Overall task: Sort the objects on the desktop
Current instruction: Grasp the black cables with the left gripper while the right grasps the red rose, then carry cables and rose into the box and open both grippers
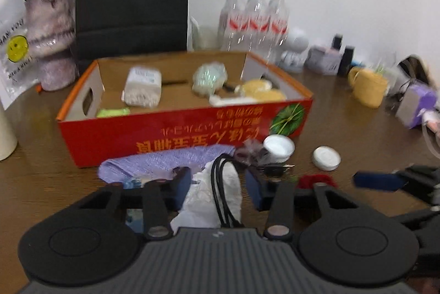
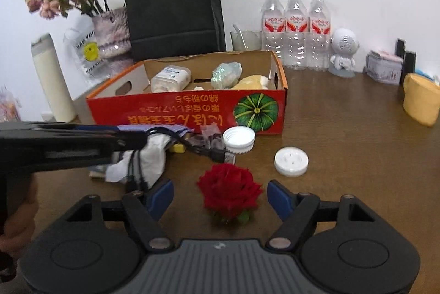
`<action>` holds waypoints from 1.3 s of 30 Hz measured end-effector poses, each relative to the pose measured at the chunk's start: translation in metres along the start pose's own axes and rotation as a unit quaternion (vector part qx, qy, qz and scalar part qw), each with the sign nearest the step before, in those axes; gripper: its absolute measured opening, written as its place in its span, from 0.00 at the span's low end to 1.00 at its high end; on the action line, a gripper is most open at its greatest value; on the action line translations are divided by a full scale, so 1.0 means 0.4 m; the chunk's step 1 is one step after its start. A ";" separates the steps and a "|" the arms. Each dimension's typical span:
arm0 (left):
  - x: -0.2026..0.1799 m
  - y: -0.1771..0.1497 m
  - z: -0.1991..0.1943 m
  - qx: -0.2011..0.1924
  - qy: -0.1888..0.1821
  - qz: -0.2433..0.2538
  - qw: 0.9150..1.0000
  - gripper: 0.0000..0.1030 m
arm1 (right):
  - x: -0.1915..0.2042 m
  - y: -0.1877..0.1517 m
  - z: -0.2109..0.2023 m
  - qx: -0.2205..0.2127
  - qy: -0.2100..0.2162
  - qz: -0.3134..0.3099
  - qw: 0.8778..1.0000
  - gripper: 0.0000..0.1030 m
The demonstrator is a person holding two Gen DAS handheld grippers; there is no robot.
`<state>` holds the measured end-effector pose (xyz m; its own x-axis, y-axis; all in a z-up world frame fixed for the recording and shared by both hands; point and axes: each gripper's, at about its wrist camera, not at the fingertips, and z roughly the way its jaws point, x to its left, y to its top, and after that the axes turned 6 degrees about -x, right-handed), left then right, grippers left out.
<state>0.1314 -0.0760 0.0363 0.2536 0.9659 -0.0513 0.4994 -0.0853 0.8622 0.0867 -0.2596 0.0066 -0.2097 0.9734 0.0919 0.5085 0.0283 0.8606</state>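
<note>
Red rose (image 2: 229, 188) — full-petalled, green sepals — between open right claw (image 2: 220, 196).

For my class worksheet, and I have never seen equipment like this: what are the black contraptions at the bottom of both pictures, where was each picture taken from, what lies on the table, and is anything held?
No robot here: a person holds a two-finger gripping tool in each hand, each with a wide-angle camera looking along its fingers. One picture comes from the left gripper, the other from the right gripper. On the brown table stand a red box of odds and ends, two white lids and a purple cloth. The right gripper is open around a red rose, not gripping it. The left one's pads flank a crumpled white bag and black cable; whether they pinch is unclear.
</note>
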 end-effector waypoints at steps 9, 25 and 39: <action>0.019 -0.007 0.021 0.008 -0.025 0.002 1.000 0.09 | -0.039 0.000 0.034 0.015 0.014 0.014 1.000 0.71; 0.048 -0.008 -0.332 -0.110 -0.006 -0.037 0.993 0.08 | 0.015 -0.011 -0.067 -0.025 0.034 -0.005 0.999 0.39; 0.012 -0.223 -0.591 -0.154 0.072 -0.030 0.985 0.08 | 0.154 -0.129 -0.342 -0.111 0.065 -0.053 0.990 0.39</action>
<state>-0.1077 -0.0058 0.0783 0.1004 0.9935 -0.0530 0.2294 0.0288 0.9729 -0.0669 -0.2321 0.0364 -0.3653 0.9298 0.0460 0.2847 0.0645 0.9565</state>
